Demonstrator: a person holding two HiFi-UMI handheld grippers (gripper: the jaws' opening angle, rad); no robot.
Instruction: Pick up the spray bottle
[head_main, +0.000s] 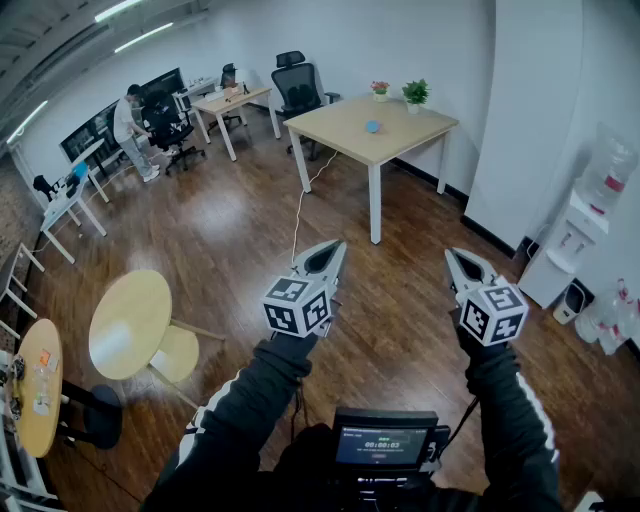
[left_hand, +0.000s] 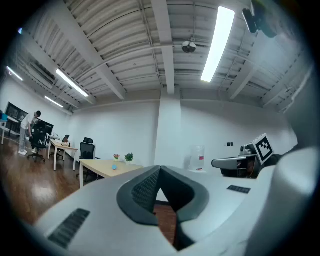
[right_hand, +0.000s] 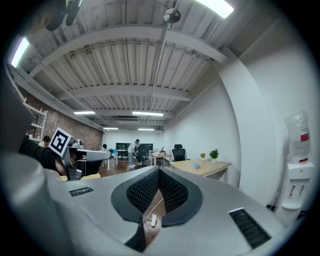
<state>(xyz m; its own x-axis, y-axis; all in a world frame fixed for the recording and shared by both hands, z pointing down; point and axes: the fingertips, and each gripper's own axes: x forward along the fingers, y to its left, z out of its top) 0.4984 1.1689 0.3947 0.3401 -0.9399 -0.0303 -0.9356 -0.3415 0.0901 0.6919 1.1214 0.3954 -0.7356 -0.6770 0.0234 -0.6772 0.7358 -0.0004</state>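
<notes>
No spray bottle can be made out in any view. In the head view my left gripper (head_main: 335, 248) and right gripper (head_main: 455, 255) are held out level over the wooden floor, side by side, both shut with nothing between the jaws. The left gripper view shows its own jaws (left_hand: 160, 170) closed tip to tip, with the right gripper (left_hand: 235, 162) off to the right. In the right gripper view the jaws (right_hand: 159, 171) are closed too, and the left gripper (right_hand: 95, 155) shows at the left. A small blue object (head_main: 373, 126) lies on the far wooden table (head_main: 400, 135).
Two potted plants (head_main: 415, 93) stand at the far table's back edge. A round yellow table (head_main: 125, 320) is at the left, a water dispenser (head_main: 600, 190) at the right wall. A cable (head_main: 297, 215) runs over the floor. A person (head_main: 130, 115) stands at the far desks.
</notes>
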